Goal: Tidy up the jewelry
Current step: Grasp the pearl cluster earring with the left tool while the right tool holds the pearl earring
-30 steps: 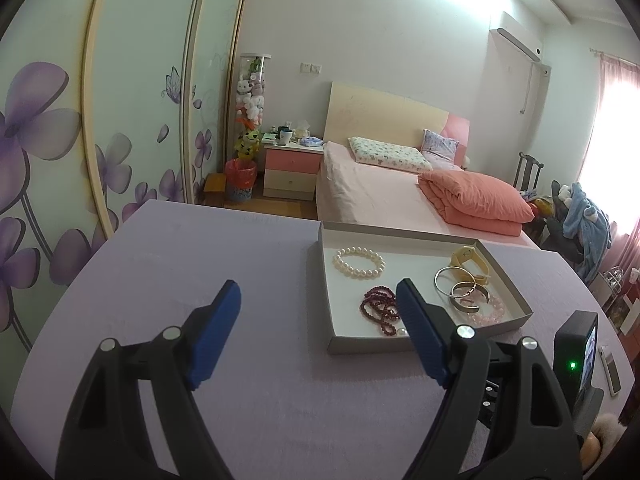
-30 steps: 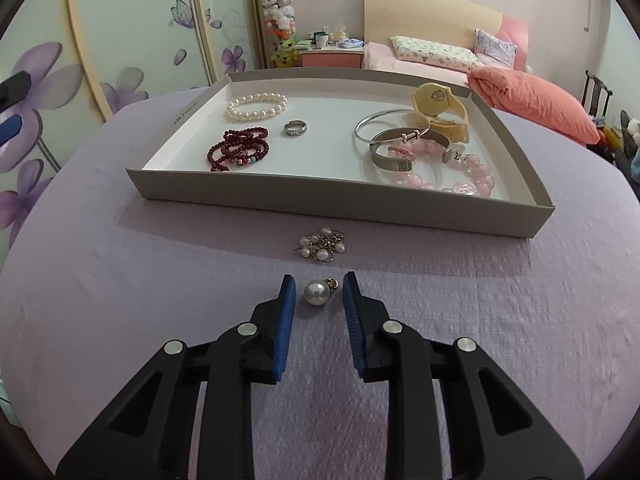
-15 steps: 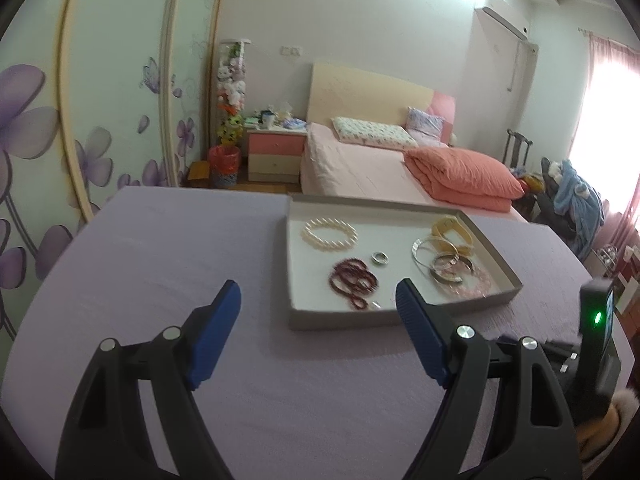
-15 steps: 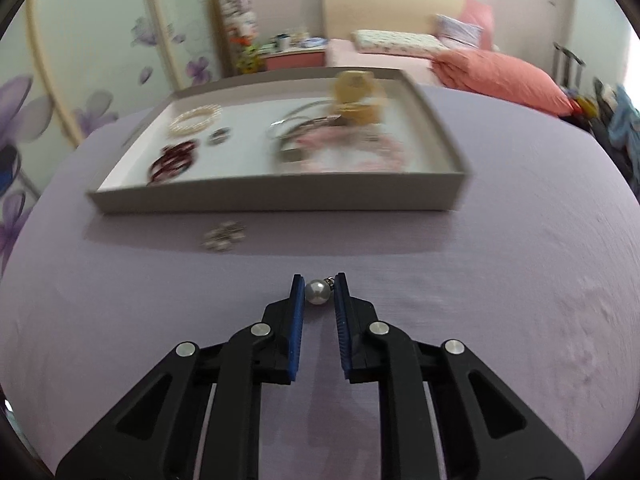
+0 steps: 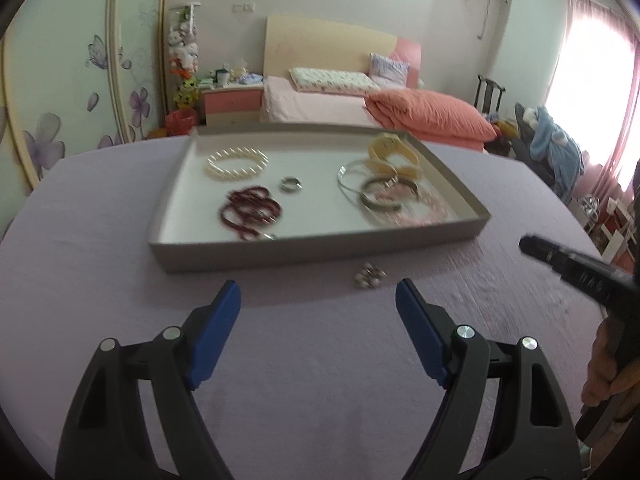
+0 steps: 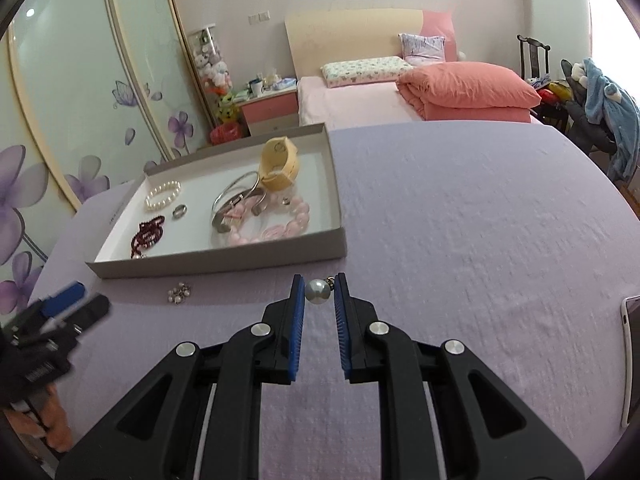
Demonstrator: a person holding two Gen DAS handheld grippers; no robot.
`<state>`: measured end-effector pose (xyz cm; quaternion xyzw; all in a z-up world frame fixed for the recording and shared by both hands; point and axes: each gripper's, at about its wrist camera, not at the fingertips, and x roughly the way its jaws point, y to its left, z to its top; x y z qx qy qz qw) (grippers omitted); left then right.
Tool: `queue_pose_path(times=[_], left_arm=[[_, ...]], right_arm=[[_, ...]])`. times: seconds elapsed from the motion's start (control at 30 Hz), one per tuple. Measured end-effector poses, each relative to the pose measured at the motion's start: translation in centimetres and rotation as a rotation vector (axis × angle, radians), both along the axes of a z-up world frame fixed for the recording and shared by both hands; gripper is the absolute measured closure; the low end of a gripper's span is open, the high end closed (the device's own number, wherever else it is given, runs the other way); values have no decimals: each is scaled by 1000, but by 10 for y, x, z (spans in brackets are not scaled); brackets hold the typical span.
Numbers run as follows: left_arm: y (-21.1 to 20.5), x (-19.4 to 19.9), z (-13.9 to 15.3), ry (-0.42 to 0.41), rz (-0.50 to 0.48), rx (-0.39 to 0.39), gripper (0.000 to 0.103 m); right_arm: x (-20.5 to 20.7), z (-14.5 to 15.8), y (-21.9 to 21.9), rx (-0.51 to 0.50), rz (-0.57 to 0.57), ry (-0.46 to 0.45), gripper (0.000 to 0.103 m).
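Observation:
My right gripper (image 6: pixel 319 286) is shut on a single pearl earring (image 6: pixel 317 291), held above the lilac table. A grey tray (image 6: pixel 224 262) to its left holds a pearl bracelet (image 6: pixel 163 195), a dark red bead bracelet (image 6: pixel 147 236), a ring (image 6: pixel 179 211), silver bangles (image 6: pixel 234 200), a pink bead bracelet (image 6: pixel 276 226) and a yellow cuff (image 6: pixel 280 164). A small pearl cluster (image 6: pixel 179 293) lies on the cloth before the tray; it also shows in the left wrist view (image 5: pixel 369 276). My left gripper (image 5: pixel 318 300) is open and empty, short of the tray (image 5: pixel 320 250).
A phone (image 6: pixel 630 364) lies at the table's right edge. The right gripper's body (image 5: pixel 580 276) shows at the right of the left wrist view. A bed, a nightstand and a flowered wardrobe stand behind the table.
My right gripper closed on the pearl earring, lifted it and swung right, so the tray now lies to its left. My left gripper moved closer to the tray, still open.

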<state>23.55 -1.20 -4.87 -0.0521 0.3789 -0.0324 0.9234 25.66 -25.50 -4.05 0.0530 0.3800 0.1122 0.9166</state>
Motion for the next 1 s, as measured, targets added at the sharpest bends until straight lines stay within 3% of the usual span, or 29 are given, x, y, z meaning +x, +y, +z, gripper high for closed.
queue_pose_path(times=[0.3, 0.5, 0.63, 0.87, 1.0], left_arm=[[-36, 23, -23, 86, -17, 49, 26], [-53, 43, -34, 143, 6, 64, 41], [-60, 52, -34, 137, 26, 80, 51], [-68, 58, -35, 130, 37, 111, 53], [-69, 60, -35, 129, 42, 117, 60]], right_arm=[[5, -3, -12, 45, 1, -9, 87], [8, -3, -19, 72, 0, -12, 87], [9, -3, -24, 86, -2, -14, 87], [10, -1, -30, 100, -5, -18, 87], [10, -1, -30, 107, -4, -17, 87]])
